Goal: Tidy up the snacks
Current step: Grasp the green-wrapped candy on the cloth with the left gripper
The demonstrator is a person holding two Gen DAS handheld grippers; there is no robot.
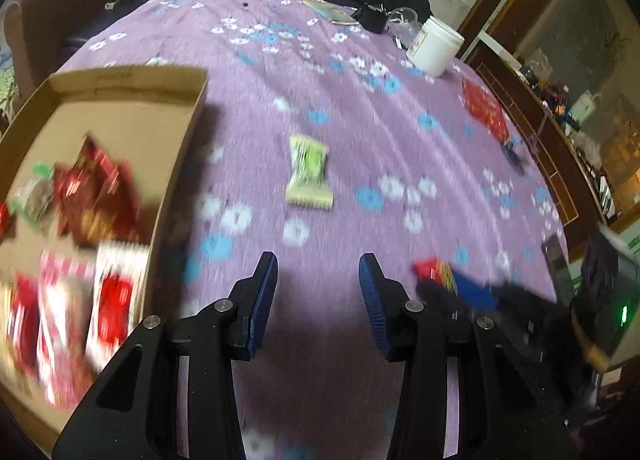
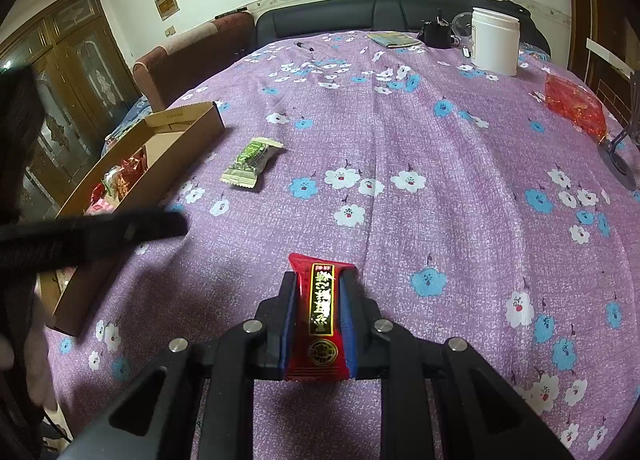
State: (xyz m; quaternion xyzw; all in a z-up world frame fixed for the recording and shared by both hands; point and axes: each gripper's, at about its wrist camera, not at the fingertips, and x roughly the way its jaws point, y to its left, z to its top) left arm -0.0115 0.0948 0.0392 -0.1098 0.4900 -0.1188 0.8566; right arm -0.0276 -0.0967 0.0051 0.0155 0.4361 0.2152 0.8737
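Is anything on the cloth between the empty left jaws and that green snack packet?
Nothing visible does. The left gripper stands open and empty, and only bare flowered tablecloth lies between it and the green snack packet. The cardboard box sits off to the side.

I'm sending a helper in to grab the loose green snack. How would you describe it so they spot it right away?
Start at the round table's purple flowered cloth, then find the shallow brown cardboard box at its left edge. Just right of the box's far corner, alone on the cloth, lies the small green-and-cream wrapped candy with crimped ends. The other loose wrappers are red; this one is green.
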